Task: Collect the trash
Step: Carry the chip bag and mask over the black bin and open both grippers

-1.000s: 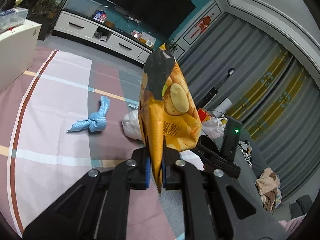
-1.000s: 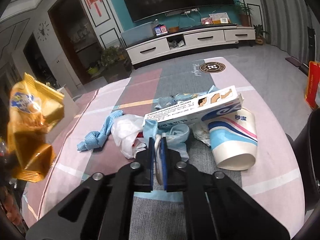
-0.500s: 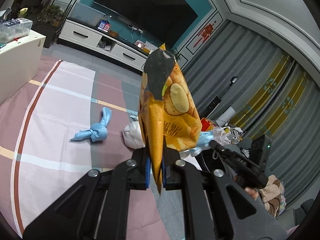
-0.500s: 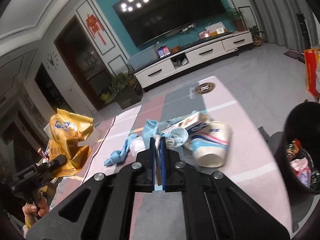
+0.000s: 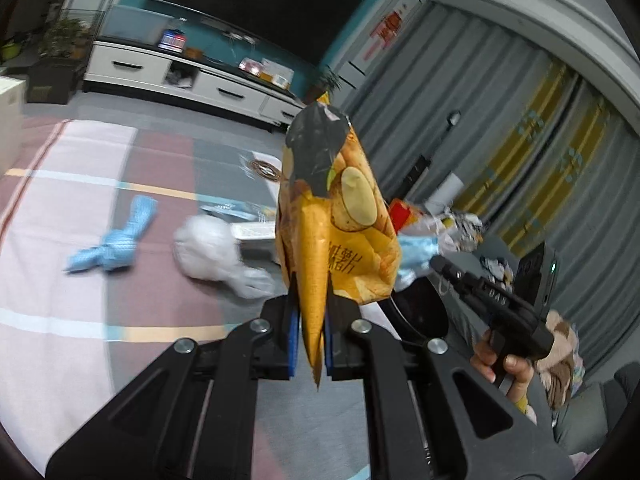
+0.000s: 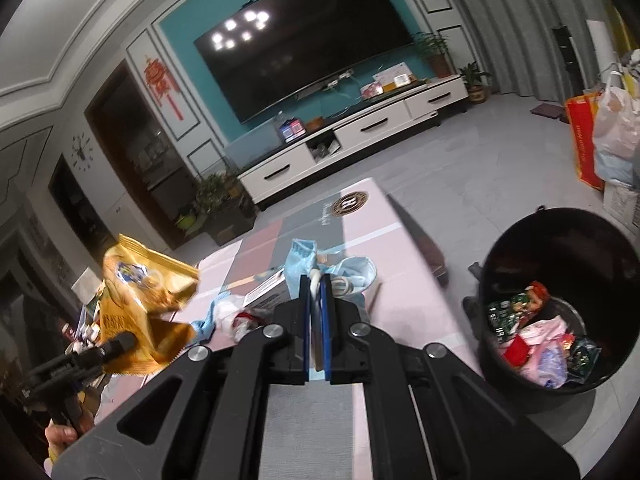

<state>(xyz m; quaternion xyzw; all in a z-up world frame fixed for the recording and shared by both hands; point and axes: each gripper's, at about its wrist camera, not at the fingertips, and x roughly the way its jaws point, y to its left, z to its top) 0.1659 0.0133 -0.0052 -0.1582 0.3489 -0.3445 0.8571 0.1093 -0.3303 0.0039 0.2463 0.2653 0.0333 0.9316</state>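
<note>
My left gripper (image 5: 311, 322) is shut on an orange chip bag (image 5: 340, 220) and holds it upright above the table; the bag also shows in the right wrist view (image 6: 140, 304). My right gripper (image 6: 316, 312) is shut on a light blue face mask (image 6: 344, 270), lifted above the table and seen in the left wrist view (image 5: 414, 254). A black trash bin (image 6: 560, 248) with several wrappers inside stands on the floor to the right of the table.
On the striped tablecloth (image 5: 80, 320) lie a knotted blue cloth (image 5: 116, 240), a crumpled white bag (image 5: 212, 248) and a flat white box (image 6: 266, 290). A TV cabinet (image 6: 360, 140) stands beyond. Bags (image 6: 612, 136) stand at the far right.
My right gripper has lifted the mask off the table and swung right, bringing the trash bin fully into view. The left gripper keeps holding the chip bag and has turned slightly.
</note>
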